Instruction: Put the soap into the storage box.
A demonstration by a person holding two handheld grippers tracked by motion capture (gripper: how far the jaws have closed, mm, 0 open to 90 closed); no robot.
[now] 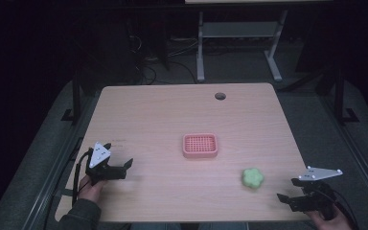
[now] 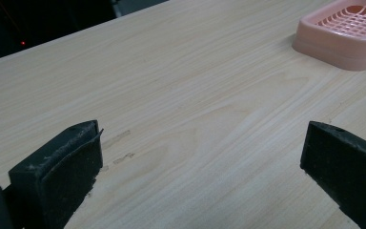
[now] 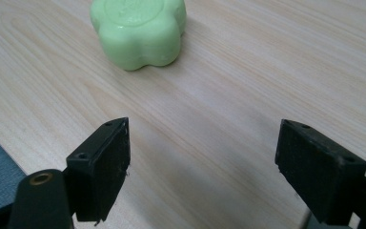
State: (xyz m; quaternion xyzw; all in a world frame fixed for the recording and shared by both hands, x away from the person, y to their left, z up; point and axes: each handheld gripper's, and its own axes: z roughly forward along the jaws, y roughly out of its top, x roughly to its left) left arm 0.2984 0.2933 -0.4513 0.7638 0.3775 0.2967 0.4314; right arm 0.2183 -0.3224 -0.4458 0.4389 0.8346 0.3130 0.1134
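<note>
A pink slotted soap dish (image 1: pixel 200 145) sits near the middle of the wooden table (image 1: pixel 163 110); the left gripper view has it (image 2: pixel 345 33) at the upper right. A green flower-shaped soap (image 1: pixel 252 178) lies to the dish's right and nearer the front edge. My left gripper (image 1: pixel 119 155) is at the front left, open and holding nothing, its jaws (image 2: pixel 202 167) wide apart over bare wood. My right gripper (image 1: pixel 288 189) is at the front right corner, open and holding nothing. In its own view the soap (image 3: pixel 139 29) lies ahead and left of the jaw gap (image 3: pixel 202 167).
A round cable hole (image 1: pixel 220 96) is near the table's far edge. The near table edge (image 3: pixel 9 143) runs close to my right gripper's left jaw. Beyond the table stand a white desk frame (image 1: pixel 239 43) and floor cables.
</note>
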